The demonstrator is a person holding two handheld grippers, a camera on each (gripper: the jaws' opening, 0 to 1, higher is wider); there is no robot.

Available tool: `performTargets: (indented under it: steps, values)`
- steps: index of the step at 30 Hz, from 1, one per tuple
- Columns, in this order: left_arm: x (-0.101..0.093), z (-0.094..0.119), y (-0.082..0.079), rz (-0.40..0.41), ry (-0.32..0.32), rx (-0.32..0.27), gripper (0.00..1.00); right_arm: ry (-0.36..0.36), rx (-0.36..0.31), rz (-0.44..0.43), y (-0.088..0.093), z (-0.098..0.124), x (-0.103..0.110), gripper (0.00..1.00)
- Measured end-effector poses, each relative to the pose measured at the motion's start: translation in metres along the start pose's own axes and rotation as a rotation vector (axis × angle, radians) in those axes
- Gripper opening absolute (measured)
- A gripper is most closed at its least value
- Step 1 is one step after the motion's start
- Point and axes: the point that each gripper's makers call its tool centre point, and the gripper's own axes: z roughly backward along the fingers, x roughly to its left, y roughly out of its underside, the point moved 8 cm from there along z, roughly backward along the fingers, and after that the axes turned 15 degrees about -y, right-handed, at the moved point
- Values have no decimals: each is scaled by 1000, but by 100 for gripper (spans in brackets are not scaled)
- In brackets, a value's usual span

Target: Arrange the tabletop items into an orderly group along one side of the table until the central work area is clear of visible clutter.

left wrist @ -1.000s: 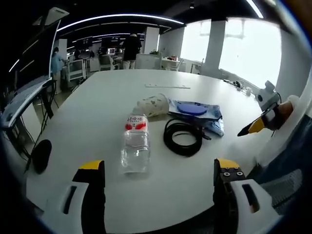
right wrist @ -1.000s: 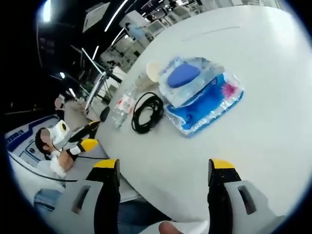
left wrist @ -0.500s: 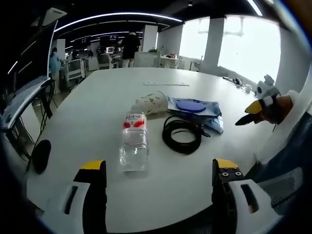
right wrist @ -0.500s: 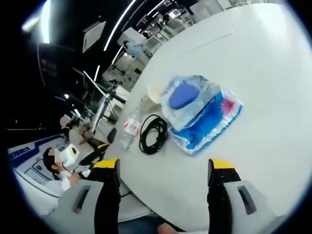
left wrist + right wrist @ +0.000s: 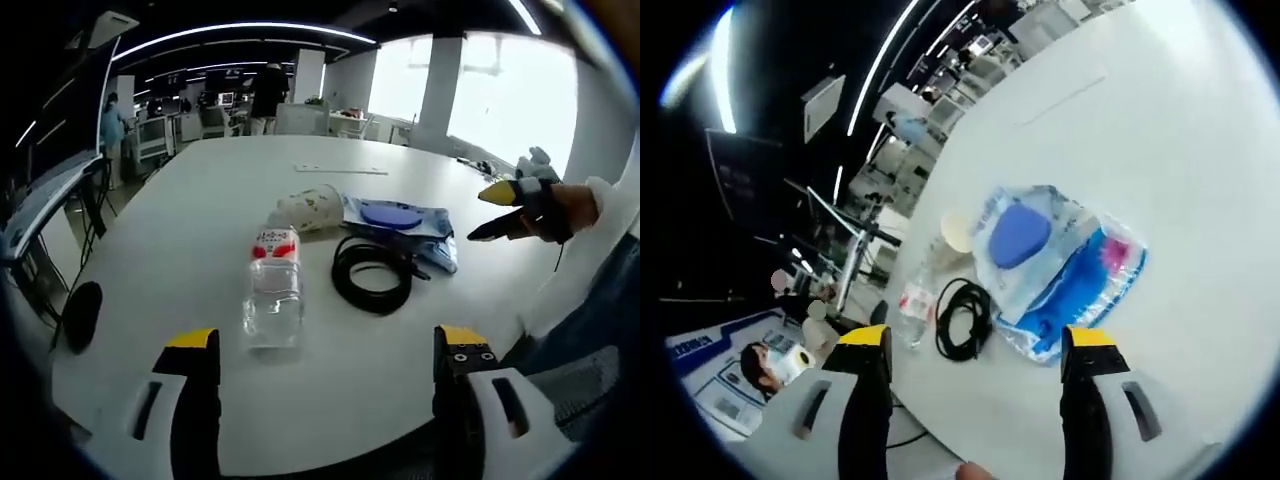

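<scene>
Left gripper view: your clutter sits bunched mid-desk, nothing yet gripped.
The clear plastic water bottle with a red label [image 5: 274,296] lies on its side beside the black coiled cable [image 5: 372,279], the tipped paper cup [image 5: 310,208] and the blue-and-clear wipes pack [image 5: 400,225] on the white round desk [image 5: 200,200]; your left tongs [image 5: 320,410] and right tongs [image 5: 968,405] both stand open and empty, held back, likely choosing a first pick.
</scene>
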Motion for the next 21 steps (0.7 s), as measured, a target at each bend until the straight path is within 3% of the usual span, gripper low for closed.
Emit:
performTargets:
  steps: [14, 21]
  values:
    - [0, -2, 4, -14, -3, 29, 89, 72, -46, -99, -11, -19, -30, 62]
    - [1, 1, 1, -20, -18, 13, 83, 107, -68, -134, -11, -29, -40, 59]
